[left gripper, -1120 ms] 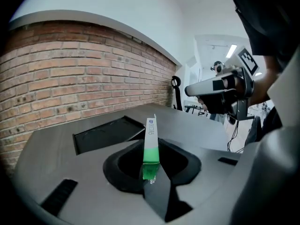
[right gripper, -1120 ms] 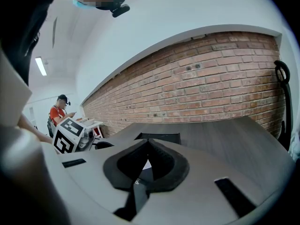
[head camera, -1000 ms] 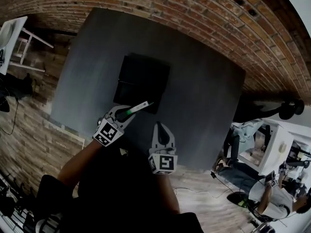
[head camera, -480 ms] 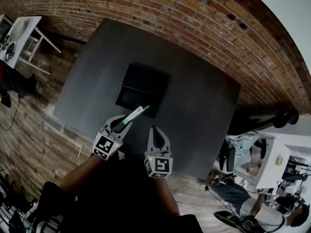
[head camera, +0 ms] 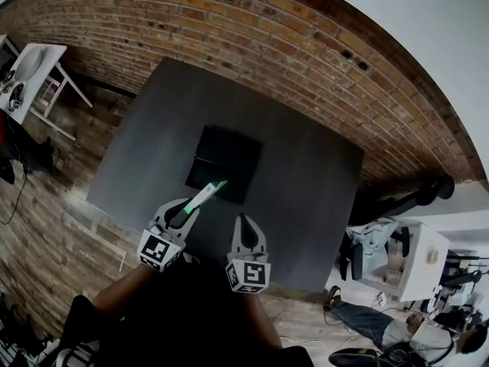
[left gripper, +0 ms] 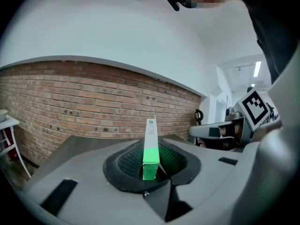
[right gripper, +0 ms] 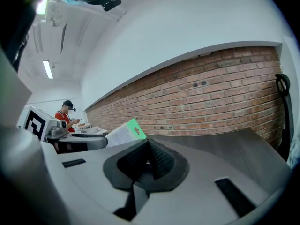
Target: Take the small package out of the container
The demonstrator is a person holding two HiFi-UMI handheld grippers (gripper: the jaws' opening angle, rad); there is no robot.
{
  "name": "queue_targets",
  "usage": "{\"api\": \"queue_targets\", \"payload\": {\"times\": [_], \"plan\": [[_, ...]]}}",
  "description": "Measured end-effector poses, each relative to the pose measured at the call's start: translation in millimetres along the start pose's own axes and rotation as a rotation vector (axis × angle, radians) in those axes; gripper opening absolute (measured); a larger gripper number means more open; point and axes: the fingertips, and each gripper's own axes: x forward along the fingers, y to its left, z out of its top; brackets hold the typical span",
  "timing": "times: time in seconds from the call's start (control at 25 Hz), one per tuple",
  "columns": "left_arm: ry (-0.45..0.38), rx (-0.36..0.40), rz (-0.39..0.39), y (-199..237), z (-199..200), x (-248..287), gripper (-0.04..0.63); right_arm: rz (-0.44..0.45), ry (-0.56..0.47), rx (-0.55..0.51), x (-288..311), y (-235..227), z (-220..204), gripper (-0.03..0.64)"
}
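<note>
My left gripper [head camera: 183, 209] is shut on a small flat package [head camera: 203, 196], white with a green end, held in the air over the near part of the grey table [head camera: 306, 174]. In the left gripper view the package [left gripper: 150, 146] stands on edge between the black pads. The black container [head camera: 224, 161] lies flat on the table beyond it, apart from both grippers. My right gripper [head camera: 245, 224] is shut with nothing in it, to the right of the left one. Its view shows the closed pads [right gripper: 149, 161] and the package [right gripper: 124, 131] off to the left.
A brick wall [head camera: 252, 29] runs behind the table. A white side table [head camera: 30, 63] stands at the far left. At the lower right are white furniture [head camera: 405, 262] and a seated person [head camera: 382, 323]. Wooden floor [head camera: 53, 228] lies left of the table.
Both grippers have risen and drawn back toward me. The left one still carries the package, which now sits clear of the container's near edge. The view has tilted up, showing more wall.
</note>
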Motion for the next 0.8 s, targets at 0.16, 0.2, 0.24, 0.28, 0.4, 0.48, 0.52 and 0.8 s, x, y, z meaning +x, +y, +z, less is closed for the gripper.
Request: {"api": "queue_targets", "payload": {"times": [0.16,0.2,0.24,0.28,0.4,0.48,0.52,0.8], "plan": [[-0.017,-0.008,0.007,18,11,-18,0.110,-0.034,-0.010,0.013,-3,15,10,0.025],[-0.022,-0.010,0.008,22,14,-21,0.110,-0.036,-0.011,0.010,-3,19,11,0.025],[-0.025,-0.015,0.008,26,17,-25,0.110,-0.037,-0.013,0.005,-2,23,12,0.025],[-0.027,-0.020,0.006,30,19,-27,0.110,-0.038,-0.014,0.000,-2,26,13,0.025],[-0.031,-0.035,-0.001,36,19,-32,0.110,-0.042,-0.022,-0.005,0,35,15,0.025],[-0.034,-0.043,-0.010,40,17,-36,0.110,-0.038,-0.022,-0.005,1,43,15,0.025],[-0.034,-0.045,-0.014,41,16,-37,0.110,-0.036,-0.021,-0.007,2,47,14,0.025],[-0.041,-0.050,-0.044,47,17,-35,0.110,-0.059,-0.024,-0.012,10,56,16,0.025]]}}
